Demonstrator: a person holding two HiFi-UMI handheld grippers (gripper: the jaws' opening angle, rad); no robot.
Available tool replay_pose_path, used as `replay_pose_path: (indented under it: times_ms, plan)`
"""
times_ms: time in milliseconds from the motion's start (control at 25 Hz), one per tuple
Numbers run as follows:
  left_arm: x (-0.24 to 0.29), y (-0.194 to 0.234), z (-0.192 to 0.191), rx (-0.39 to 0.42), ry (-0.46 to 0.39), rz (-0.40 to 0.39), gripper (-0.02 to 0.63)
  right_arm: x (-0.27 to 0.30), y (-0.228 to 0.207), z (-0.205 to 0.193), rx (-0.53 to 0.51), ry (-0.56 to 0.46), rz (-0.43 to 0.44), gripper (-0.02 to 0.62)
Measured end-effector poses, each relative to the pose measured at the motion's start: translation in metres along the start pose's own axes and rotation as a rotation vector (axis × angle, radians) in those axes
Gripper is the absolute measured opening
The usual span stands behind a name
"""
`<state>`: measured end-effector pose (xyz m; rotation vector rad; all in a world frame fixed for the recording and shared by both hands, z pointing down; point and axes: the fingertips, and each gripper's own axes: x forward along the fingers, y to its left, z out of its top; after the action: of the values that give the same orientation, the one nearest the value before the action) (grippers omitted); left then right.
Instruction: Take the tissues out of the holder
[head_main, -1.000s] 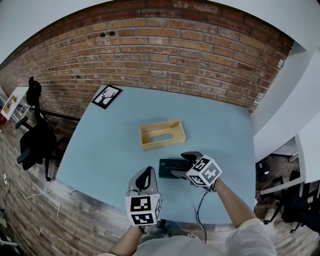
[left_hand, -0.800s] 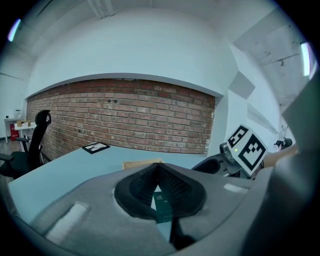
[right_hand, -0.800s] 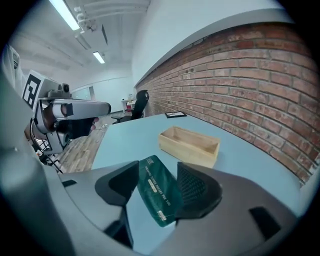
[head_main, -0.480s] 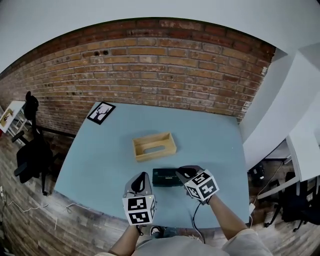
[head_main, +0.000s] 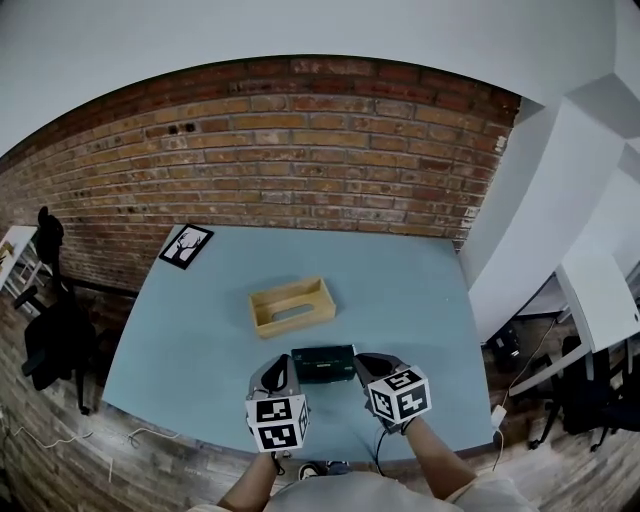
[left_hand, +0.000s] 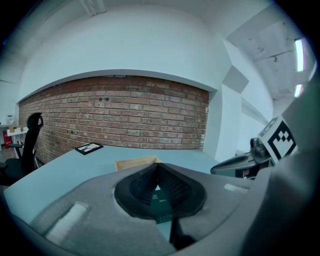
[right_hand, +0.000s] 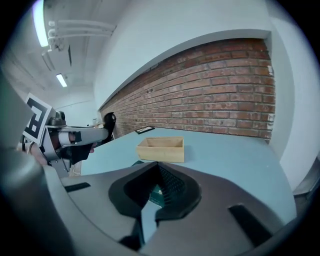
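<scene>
The dark green rectangular tissue pack (head_main: 323, 363) lies on the blue surface (head_main: 420, 290) near the light wooden box holder (head_main: 290, 306), apparently already out. The left gripper (head_main: 283, 368) and right gripper (head_main: 366, 366) flank it, each with its 2 fingers pressed together on nothing; the right's just closed.

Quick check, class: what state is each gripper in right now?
Left gripper: jaws shut, holding nothing.
Right gripper: jaws just closed, now shut, nothing between them.

Lit evenly and softly, with only faint shadows on the bench (head_main: 400, 300). Bows the brick wall (head_main: 300, 140) through strong fisheye distortion, darkening to black at the corners. Glares from ceiling strip lights (right_hand: 38, 22) at 11 o'clock in the right gripper view.
</scene>
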<state>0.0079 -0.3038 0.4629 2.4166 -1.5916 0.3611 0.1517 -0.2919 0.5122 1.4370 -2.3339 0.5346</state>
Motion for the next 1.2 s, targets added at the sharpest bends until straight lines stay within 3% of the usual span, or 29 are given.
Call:
replay_pose_path:
  times_ms: [280,560,1200]
  plan:
    - [0.009,-0.012,-0.004,0.008,0.013,-0.030,-0.003,-0.012,-0.012,-0.013,0.068,-0.016,-0.052,0.004]
    - [0.013,-0.012,-0.001,0.017,0.014,-0.036,-0.003,-0.009,-0.010,-0.011,0.026,-0.019,-0.062,0.003]
    - [0.021,-0.003,0.001,0.006,0.012,-0.017,-0.003,0.000,-0.016,-0.007,0.050,-0.017,-0.067,0.003]
